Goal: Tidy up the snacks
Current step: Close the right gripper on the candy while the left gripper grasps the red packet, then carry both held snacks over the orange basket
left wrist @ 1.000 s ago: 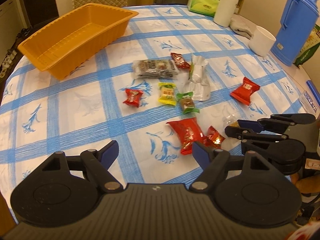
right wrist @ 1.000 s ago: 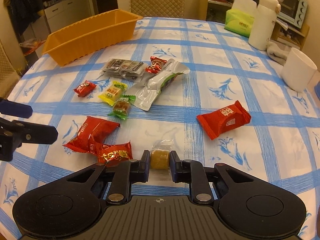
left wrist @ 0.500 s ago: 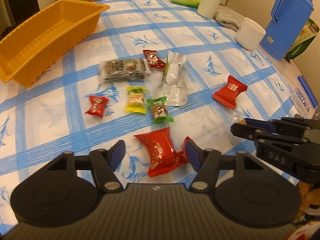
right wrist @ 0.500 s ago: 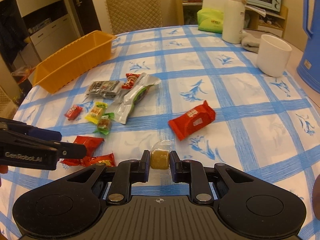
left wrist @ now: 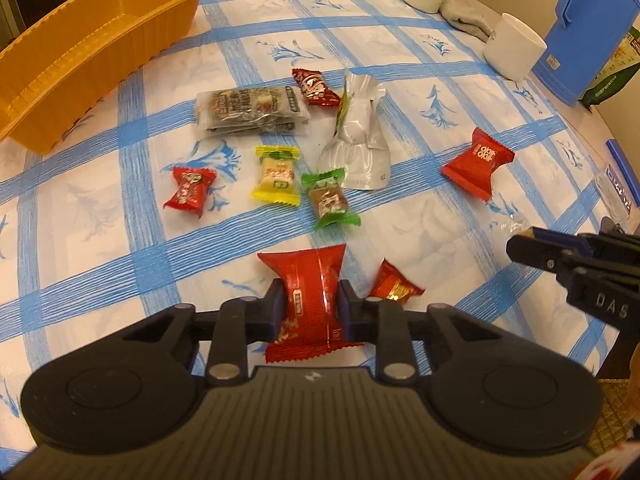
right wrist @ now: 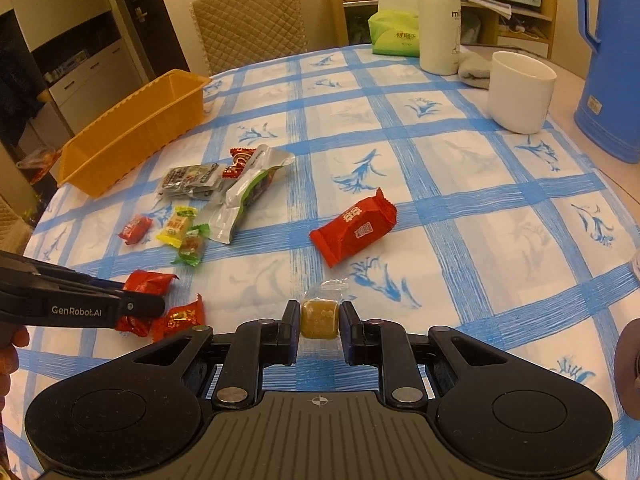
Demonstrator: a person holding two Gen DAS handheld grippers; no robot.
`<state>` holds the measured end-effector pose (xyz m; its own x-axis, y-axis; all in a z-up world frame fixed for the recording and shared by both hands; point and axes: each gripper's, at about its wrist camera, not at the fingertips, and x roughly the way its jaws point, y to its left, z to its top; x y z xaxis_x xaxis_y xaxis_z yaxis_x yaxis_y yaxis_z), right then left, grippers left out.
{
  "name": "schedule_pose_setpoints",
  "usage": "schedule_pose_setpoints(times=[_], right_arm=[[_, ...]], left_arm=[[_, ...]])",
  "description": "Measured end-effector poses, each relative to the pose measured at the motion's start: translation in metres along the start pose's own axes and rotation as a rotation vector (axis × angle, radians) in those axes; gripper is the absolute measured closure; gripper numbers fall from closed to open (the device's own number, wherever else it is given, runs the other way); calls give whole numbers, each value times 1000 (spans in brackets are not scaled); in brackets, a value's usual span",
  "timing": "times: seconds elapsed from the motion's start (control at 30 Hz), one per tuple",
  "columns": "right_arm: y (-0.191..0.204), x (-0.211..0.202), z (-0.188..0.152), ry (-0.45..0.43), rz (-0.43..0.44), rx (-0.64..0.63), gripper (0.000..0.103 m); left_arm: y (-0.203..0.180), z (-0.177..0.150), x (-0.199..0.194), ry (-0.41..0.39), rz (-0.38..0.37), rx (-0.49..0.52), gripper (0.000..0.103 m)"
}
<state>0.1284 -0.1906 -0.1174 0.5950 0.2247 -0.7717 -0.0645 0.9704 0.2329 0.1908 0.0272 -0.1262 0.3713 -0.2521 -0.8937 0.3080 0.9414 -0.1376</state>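
Both grippers hold snacks, apparently bound for the orange tray [left wrist: 100,52] at the table's far left. The left gripper [left wrist: 311,312] pinches a red packet [left wrist: 310,300] across its middle, well short of the tray; the right gripper [right wrist: 320,322] clamps a clear-wrapped brown candy [right wrist: 319,319], farther from the tray still. The tray looks empty, though its near wall hides part of the floor. Other snacks lie loose between tray and grippers.

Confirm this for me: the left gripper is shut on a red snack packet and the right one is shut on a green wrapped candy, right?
Not quite. The right gripper is shut on a tan candy in clear wrap, as the right wrist view shows. The left gripper is indeed shut on the red snack packet.
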Motion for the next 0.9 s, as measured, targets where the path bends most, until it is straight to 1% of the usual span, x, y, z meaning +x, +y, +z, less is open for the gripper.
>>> schedule_pose_setpoints(times=[0.2, 0.5, 0.7, 0.9], right_arm=[[9, 2, 5, 2, 38, -16, 82], [39, 12, 22, 7, 127, -68, 82], [67, 24, 45, 1, 195, -114, 82], [98, 41, 82, -16, 264, -145, 82]], left_arm=[[20, -7, -14, -23, 10, -47, 80], [48, -4, -50, -103, 39, -108, 80], [65, 8, -69, -157, 52, -137, 80], [87, 32, -82, -214, 67, -158, 80]])
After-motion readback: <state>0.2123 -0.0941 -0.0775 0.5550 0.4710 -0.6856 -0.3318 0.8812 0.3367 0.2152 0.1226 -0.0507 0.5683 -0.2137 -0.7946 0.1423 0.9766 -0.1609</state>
